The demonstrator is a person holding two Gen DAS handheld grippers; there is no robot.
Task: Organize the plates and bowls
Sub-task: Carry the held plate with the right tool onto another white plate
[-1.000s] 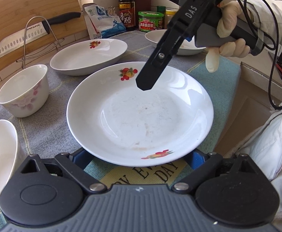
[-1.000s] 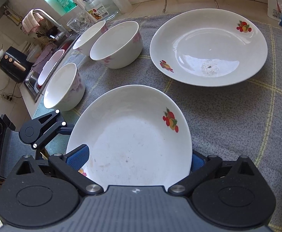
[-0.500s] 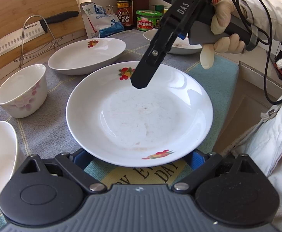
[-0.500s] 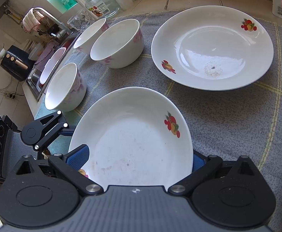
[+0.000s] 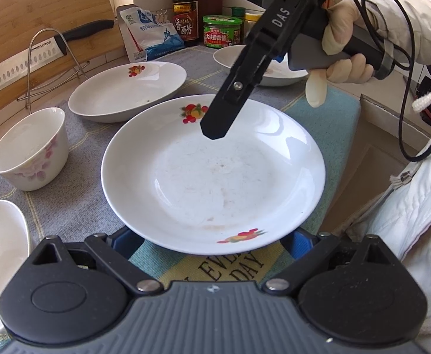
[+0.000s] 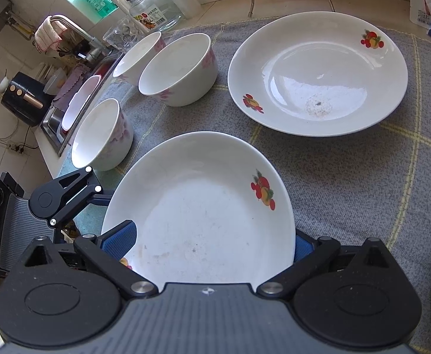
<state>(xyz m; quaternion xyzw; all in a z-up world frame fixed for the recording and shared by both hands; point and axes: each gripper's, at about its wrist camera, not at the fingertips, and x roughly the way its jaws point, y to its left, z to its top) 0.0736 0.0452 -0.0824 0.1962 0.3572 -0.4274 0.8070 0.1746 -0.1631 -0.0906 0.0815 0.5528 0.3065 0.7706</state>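
**White plate between two grippers**

White china fills both views: the plate with red fruit prints sits over the grey mat at the counter's near edge. The left gripper has its blue pads to either side of the plate's near rim, spread wide; whether they touch the china I cannot tell, but they are not clamped. The right gripper straddles the opposite side of the same plate, its jaws likewise spread apart, one blue pad beside the rim. In the left view, the right gripper's dark fingers hang over the plate's far part, held by a gloved hand.

A second plate lies on the mat beyond, apart from the first. Three bowls stand near the sink. A third plate sits further back by the jars.
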